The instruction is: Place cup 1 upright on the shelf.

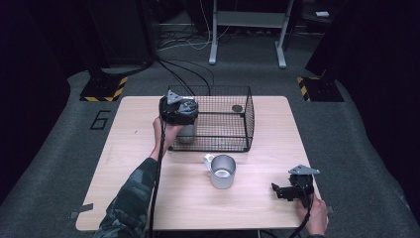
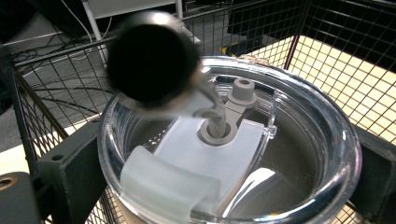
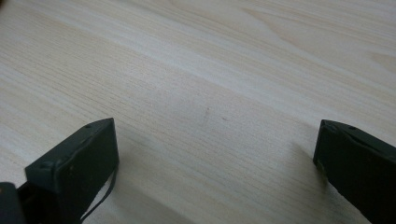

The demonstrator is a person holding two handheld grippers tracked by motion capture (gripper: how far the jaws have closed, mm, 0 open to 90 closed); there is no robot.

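Observation:
My left gripper (image 1: 179, 110) is at the front left corner of a black wire basket (image 1: 249, 119), shut on a steel tumbler (image 1: 186, 133) that stands upright inside it. In the left gripper view the tumbler's clear lid (image 2: 299, 154) with its grey slider sits between the two jaws of the left gripper (image 2: 224, 163). A blurred dark round shape with a shiny rim (image 2: 152, 60) hangs over the lid's far left; what it is I cannot tell. My right gripper (image 1: 278, 191) rests open near the table's front right, its jaws of the right gripper (image 3: 215, 154) wide apart over bare wood.
A steel mug (image 1: 222, 171) with a handle stands on the wooden table (image 1: 138, 163), in front of the basket. A small dark round thing (image 1: 237, 108) lies in the basket's far right part. Cables and a desk frame are on the floor behind.

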